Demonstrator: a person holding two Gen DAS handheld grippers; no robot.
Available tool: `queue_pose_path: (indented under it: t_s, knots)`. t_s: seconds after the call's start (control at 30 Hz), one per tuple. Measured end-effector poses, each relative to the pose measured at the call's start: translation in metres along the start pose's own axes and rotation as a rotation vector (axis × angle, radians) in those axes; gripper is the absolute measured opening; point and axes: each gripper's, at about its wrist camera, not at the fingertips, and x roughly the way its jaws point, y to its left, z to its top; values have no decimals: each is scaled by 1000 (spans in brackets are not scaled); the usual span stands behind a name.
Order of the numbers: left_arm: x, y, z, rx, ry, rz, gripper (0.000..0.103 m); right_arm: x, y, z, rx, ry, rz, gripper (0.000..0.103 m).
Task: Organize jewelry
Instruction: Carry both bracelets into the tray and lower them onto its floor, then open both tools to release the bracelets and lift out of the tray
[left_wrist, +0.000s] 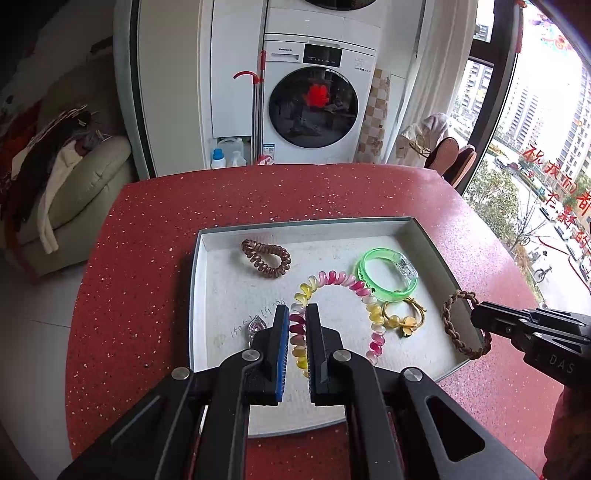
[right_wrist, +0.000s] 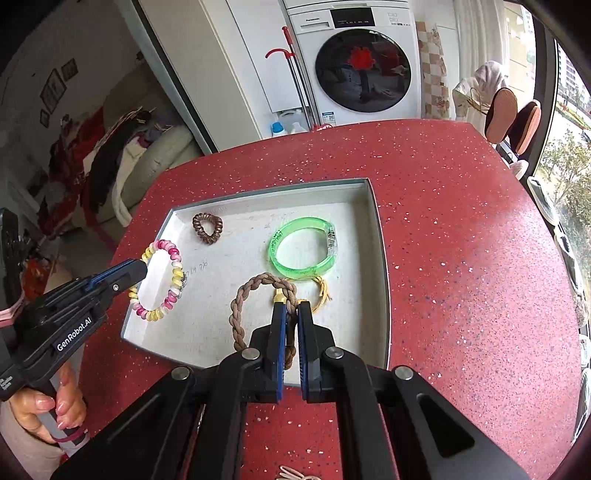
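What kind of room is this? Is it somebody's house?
Most likely a home, yes: an apartment's living area beside a laundry corner. A front-loading washing machine stands behind the red table, a sofa piled with clothes sits to the side, and a big window overlooks tall city buildings.

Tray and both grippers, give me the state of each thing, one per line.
Left gripper: shut on the pink-yellow coil.
Right gripper: shut on the braided band.
Pink-yellow coil: held over the tray.
Braided band: held over the tray.
Brown coil: lying in tray.
Green bangle: lying in tray.
Gold tie: lying in tray.
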Motion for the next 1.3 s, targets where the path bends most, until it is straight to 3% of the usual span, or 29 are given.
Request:
queue_pose_path:
  t_s: [0.3,0.8,0.9,0.97,1.3]
  knots:
    - [51,-9,-8,43,74,47,27,42,-16,4,22,58,-58,7]
    - [62,-19,-24,109,85,152,27,66,-20,-9,24,108,-46,9]
    - [54,-17,-23,88,72,159,27,63,-21,-10,38,95,-18,21]
    - [47,-18,-23,83,55,158,27,57,-21,-10,44,77,-11,58]
    - [15,-17,-25,64,-2,151,27,8,-14,-21,69,-29,54,67]
